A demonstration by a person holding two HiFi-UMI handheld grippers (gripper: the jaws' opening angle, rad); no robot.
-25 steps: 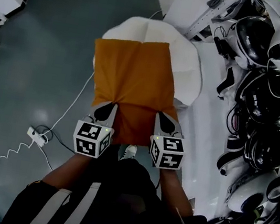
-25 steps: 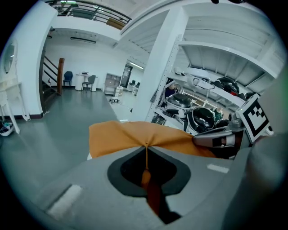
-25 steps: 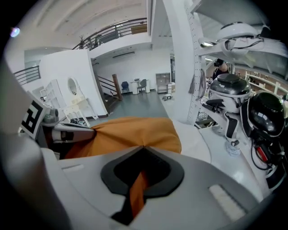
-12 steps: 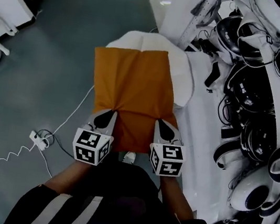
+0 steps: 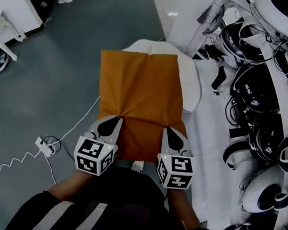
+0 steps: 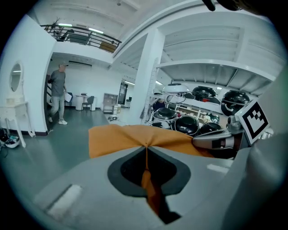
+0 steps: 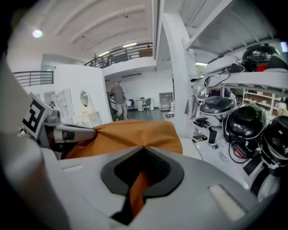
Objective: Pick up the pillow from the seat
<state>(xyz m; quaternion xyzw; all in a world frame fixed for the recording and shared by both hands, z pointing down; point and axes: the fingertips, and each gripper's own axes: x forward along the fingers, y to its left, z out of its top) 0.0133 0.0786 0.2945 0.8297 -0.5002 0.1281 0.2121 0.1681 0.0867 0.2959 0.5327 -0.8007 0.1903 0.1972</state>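
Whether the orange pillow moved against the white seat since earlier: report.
Yes. The orange pillow rose and shifted left, overhanging the white seat on that side.

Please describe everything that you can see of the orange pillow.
The pillow is orange, flat and roughly rectangular, of soft cloth with a crease down its middle. The left gripper and the right gripper each pinch its near edge, one near each corner, with the cloth puckered between shut jaws. It stretches away from the person above the white seat; whether it touches the seat cannot be told.
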